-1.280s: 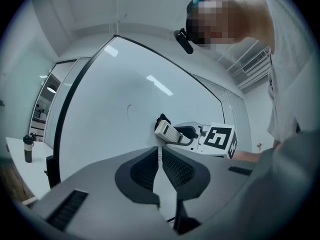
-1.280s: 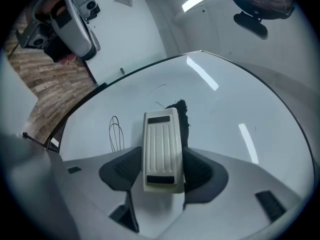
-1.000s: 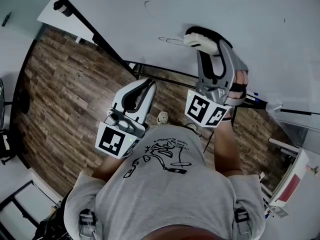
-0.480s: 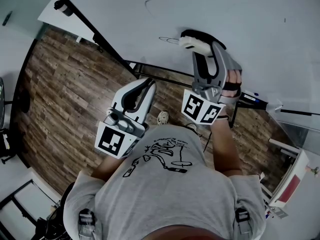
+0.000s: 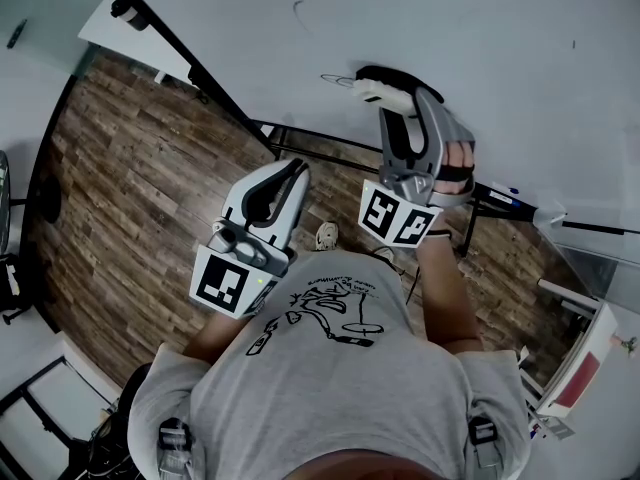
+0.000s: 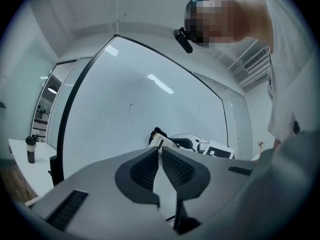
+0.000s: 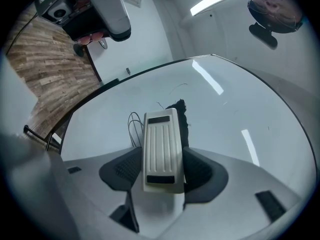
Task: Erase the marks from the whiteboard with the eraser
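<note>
Jaws clamped on the long sides of the eraser, the right gripper is raised to the whiteboard. The left gripper sits lower, jaws together and empty. The eraser runs lengthwise along the jaws, its far end pointing at the board, just beside a looping mark.

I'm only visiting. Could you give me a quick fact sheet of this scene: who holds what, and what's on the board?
Setting: whiteboard standing over a wooden floor
Right gripper: shut on the eraser, far end up at the board
Left gripper: jaws together, nothing between them, held low and away from the marks
Marks: looped scribble right beside the eraser; small curved stroke farther off
Eraser touching board: cannot tell
</note>
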Tool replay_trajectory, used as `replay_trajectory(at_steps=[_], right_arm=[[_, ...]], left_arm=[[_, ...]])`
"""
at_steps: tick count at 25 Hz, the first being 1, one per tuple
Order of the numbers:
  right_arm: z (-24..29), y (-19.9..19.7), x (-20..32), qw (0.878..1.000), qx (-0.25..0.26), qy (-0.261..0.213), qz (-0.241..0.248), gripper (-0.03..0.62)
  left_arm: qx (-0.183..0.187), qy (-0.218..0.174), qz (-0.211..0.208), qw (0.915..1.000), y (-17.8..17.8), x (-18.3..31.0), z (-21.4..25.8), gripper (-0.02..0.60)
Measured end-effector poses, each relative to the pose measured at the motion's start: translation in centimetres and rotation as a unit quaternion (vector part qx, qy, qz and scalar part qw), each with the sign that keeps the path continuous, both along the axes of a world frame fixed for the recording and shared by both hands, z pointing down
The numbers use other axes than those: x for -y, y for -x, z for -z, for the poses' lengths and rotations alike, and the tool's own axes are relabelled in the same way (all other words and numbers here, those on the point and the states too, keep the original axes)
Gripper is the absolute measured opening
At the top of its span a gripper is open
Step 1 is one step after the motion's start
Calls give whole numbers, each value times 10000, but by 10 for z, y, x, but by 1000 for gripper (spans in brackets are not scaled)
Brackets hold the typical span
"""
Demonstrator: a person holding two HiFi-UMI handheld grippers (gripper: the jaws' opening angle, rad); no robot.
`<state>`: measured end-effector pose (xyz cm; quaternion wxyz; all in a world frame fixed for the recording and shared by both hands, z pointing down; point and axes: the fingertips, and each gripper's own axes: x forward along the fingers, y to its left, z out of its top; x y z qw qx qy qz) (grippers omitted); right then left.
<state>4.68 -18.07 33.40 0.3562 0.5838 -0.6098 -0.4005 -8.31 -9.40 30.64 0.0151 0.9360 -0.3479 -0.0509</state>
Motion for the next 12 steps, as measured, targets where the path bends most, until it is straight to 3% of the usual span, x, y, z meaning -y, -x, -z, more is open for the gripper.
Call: replay_trajectory(at_steps=[12], right_arm=[[-13,5,2,10000,19,-51,63,261]], left_arm=[[28,14,56,10000,2,-1,-1,40]])
